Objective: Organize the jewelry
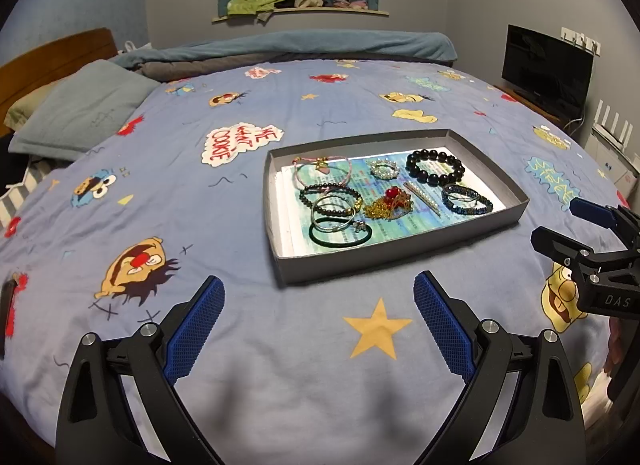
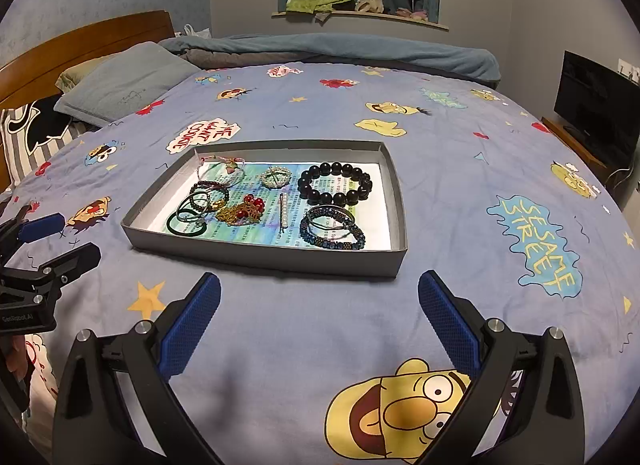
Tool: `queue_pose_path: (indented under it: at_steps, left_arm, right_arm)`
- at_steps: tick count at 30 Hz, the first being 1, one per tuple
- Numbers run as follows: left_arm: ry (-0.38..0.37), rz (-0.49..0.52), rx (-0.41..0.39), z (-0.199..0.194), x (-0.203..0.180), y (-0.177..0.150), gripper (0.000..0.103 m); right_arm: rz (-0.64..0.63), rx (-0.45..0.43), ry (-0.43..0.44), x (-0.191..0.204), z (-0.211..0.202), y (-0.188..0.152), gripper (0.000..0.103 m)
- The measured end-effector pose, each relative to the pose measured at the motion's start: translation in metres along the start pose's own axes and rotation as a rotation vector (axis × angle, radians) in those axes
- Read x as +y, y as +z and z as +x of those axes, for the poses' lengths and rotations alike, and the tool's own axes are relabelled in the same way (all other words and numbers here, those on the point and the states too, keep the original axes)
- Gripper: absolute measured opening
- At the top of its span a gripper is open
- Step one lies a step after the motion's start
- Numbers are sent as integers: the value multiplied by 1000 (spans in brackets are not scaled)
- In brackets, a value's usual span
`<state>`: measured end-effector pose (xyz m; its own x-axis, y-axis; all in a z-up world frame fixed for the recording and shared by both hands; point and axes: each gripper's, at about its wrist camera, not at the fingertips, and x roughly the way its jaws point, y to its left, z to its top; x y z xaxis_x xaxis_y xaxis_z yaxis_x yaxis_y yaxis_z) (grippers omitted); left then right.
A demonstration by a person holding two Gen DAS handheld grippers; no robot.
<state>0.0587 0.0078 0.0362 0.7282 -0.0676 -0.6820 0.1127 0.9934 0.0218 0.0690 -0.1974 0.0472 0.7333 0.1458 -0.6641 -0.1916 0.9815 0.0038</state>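
A grey shallow box (image 1: 404, 255) (image 2: 264, 257) lies on the bed and holds the jewelry. Inside are a black bead bracelet (image 1: 434, 167) (image 2: 336, 181), a blue bead bracelet (image 1: 466, 199) (image 2: 332, 231), a pearl ring piece (image 1: 383, 168) (image 2: 276, 176), a pearl hair pin (image 1: 422, 197) (image 2: 283, 211), a gold and red chain (image 1: 388, 203) (image 2: 242, 209), a pink cord bracelet (image 1: 320, 171) (image 2: 224, 169), and dark bangles (image 1: 336, 221) (image 2: 192, 213). My left gripper (image 1: 318, 321) (image 2: 56, 239) is open and empty, short of the box. My right gripper (image 2: 320, 319) (image 1: 560, 225) is open and empty, also short of it.
The bed has a blue cartoon sheet (image 1: 200, 225). Pillows (image 1: 84, 109) and a wooden headboard (image 2: 80, 45) are at the left, a rolled blanket (image 1: 300, 49) at the far edge, and a television (image 1: 546, 67) on a stand at the right.
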Motion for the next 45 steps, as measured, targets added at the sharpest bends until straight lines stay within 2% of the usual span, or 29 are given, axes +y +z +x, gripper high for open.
queue_pose_path:
  at_steps: [45]
  left_arm:
    - [-4, -1, 4, 4, -3, -3, 95]
  right_arm:
    - [0, 5, 3, -1, 4, -2, 98]
